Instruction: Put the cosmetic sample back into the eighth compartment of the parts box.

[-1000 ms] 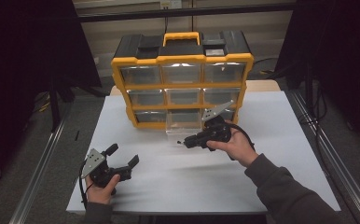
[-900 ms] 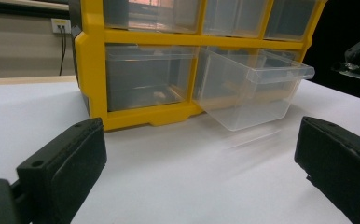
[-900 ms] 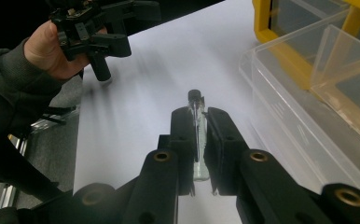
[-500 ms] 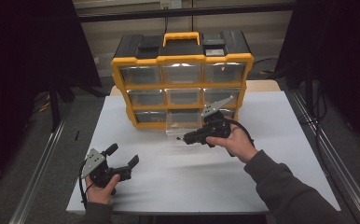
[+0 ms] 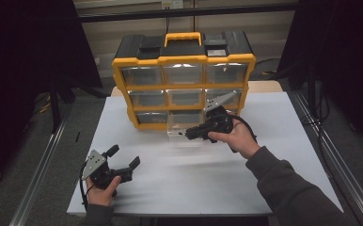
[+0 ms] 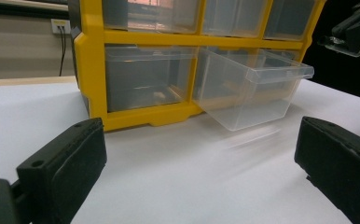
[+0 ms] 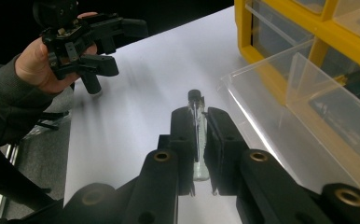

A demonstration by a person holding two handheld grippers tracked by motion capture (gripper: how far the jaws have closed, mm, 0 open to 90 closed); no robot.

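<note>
Right gripper (image 5: 188, 135): held in the person's right hand (image 5: 238, 136) above the table's middle, just in front of the organizer's bottom row. In the right gripper view its black jaws are clamped on a small glass vial (image 7: 197, 135).

Glass vial: clear, slim, with a dark cap (image 7: 195, 95) at the far end. It lies lengthwise between the right gripper's pads, cap pointing away from the camera, raised over the white table surface (image 5: 208, 174). It sits just beside the pulled-out drawer, outside its rim.

Pulled-out drawer (image 6: 252, 88): clear plastic, bottom row, middle column of the organizer. It stands partly out of its slot with its front tipped down toward the table. In the right gripper view its near wall (image 7: 280, 121) shows just right of the jaws.

Organizer (image 5: 184, 80): yellow frame, black top with a yellow handle (image 5: 183, 37), three rows of three clear drawers. It stands at the far edge of the table.

Left gripper (image 5: 123, 165): held in the person's left hand (image 5: 99, 190) near the front left corner of the table, well apart from the organizer and from the right gripper. Its jaws stand wide apart with nothing between them; in the left gripper view the two pads (image 6: 66, 163) frame bare table.

Table: white top, bare apart from the organizer and the drawer's front.
</note>
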